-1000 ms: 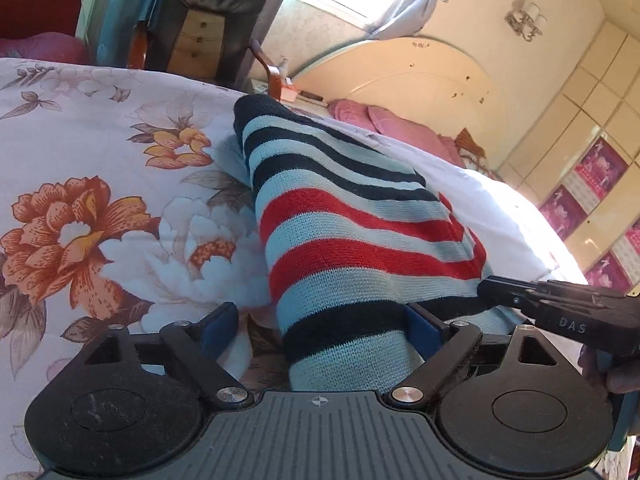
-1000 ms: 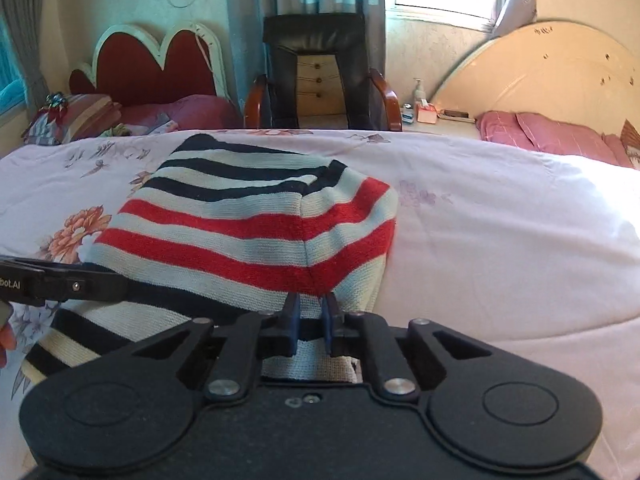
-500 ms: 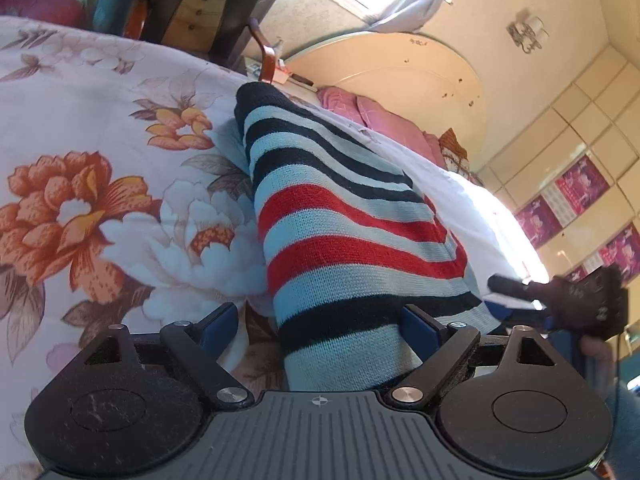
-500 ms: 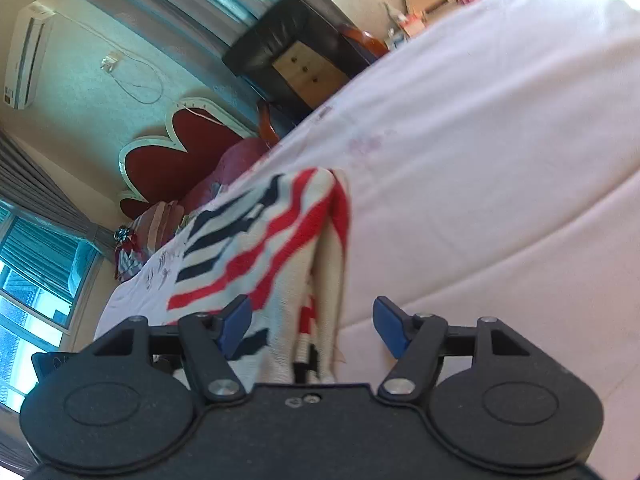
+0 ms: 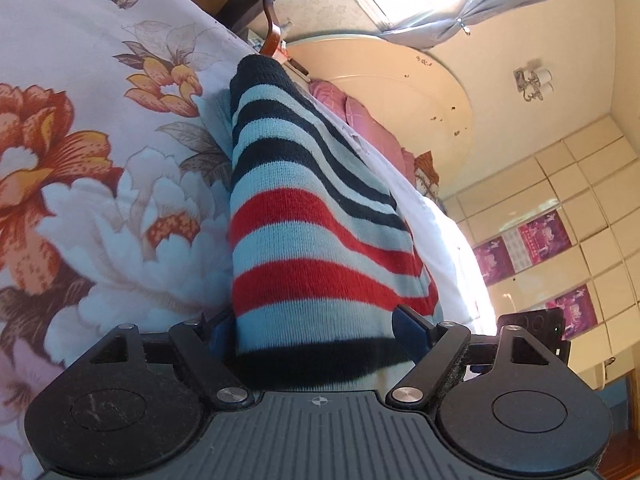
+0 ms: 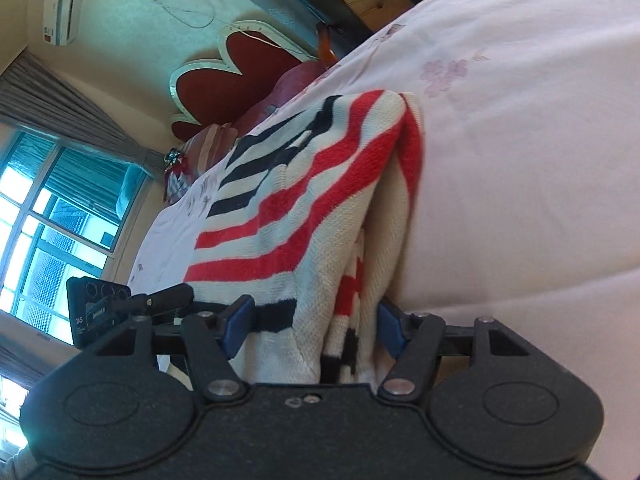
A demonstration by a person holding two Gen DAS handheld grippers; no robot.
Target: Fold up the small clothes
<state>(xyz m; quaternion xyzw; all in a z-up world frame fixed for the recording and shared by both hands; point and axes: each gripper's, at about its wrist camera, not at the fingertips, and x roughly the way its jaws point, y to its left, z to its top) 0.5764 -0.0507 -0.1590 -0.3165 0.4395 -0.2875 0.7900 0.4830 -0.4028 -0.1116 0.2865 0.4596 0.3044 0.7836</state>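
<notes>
The striped sweater [image 5: 304, 240] lies on the bed [image 5: 100, 128], already folded over into a thick pile with red, dark and pale stripes. Its near edge sits right between the fingers of both tools. The left gripper [image 5: 316, 330] has its blue fingers on each side of the near end, and they are closing in, but the right-hand one does not seem to squeeze the knit yet. The right gripper [image 6: 314, 326] is at the folded side edge, where the layers stack up; its fingers are closing too, with the cloth between them, not clamped. I think one fold is done. What is left looks like grabbing this end and folding it over once more, then smoothing it flat
</notes>
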